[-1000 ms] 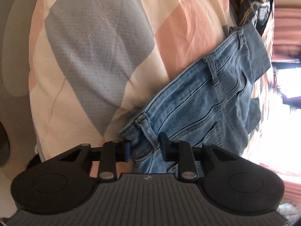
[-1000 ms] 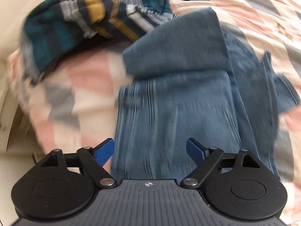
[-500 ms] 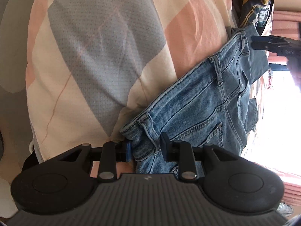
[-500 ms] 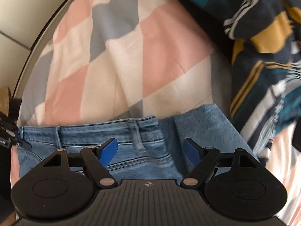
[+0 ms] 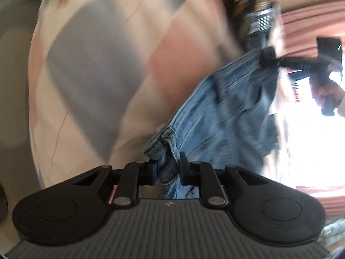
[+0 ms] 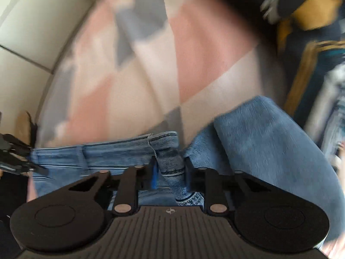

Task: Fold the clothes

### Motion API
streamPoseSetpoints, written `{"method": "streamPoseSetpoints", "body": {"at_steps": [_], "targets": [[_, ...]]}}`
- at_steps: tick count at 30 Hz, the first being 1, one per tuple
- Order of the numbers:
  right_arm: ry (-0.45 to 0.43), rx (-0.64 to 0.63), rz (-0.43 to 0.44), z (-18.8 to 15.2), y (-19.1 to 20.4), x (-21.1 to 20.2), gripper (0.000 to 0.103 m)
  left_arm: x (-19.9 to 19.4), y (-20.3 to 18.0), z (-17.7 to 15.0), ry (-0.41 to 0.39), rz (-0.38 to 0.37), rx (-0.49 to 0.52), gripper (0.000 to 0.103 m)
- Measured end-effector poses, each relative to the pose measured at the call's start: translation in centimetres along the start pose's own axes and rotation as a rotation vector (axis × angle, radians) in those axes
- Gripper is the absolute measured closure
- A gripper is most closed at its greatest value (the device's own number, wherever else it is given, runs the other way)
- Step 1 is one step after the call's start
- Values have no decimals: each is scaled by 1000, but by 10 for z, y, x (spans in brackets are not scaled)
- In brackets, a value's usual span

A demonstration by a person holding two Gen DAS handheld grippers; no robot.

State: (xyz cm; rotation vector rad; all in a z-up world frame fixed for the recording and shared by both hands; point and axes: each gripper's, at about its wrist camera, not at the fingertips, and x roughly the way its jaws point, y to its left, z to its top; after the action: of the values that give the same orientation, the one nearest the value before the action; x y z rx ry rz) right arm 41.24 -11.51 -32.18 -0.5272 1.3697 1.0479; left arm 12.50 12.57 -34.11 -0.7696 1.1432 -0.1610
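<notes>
Left wrist view is showing the left gripper (image 5: 167,171) nearest, its jaws having just been closing and now pinching one bunched corner of the jeans (image 5: 224,116) waistband between the pads. Beyond that pinch, the denim is stretching up and to the right across the checked bedspread (image 5: 103,69) of pink, grey and cream. At the far end of the waistband, the right gripper (image 5: 268,57) is clamping the other corner, with a person's hand (image 5: 330,91) behind it on the handle. Striped clothing (image 5: 258,10) is lying farther off, blurred.

Right wrist view is showing the right gripper (image 6: 169,169) up close, its jaws having just been closing and now gripping a fold of waistband (image 6: 170,151). Just beside it a blue denim leg (image 6: 269,142) is lying folded over. Farther out the bedspread (image 6: 194,54) is spreading, with the dark striped garment (image 6: 312,32) at the upper right.
</notes>
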Motion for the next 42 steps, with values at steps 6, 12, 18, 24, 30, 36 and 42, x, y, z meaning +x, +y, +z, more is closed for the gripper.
{"method": "streamPoseSetpoints", "body": {"at_steps": [6,12,18,24,30,36,42], "targets": [[-264,-22,-104,-72,60,-120,82,-92,-68,-11,-243,-60,118,90],[-554,-34,-264,-130,133,-247,83,-214,-159,-23,-574,-96,264,90],[-780,-49,-408,-190,208,-360,84,-305,-259,-76,-780,-107,513,90],[-793,-35,-456,-314,261,-374,68,-262,-266,-198,-543,-86,723,87],[-572,382,-313,-483,300,-237,24,-146,-184,-319,65,144,779,83],[-419,1214,-72,-641,353,-90,24,-129,-137,-298,151,179,548,76],[-664,1651,154,-675,379,-59,24,-111,-68,-260,117,148,186,72]]}}
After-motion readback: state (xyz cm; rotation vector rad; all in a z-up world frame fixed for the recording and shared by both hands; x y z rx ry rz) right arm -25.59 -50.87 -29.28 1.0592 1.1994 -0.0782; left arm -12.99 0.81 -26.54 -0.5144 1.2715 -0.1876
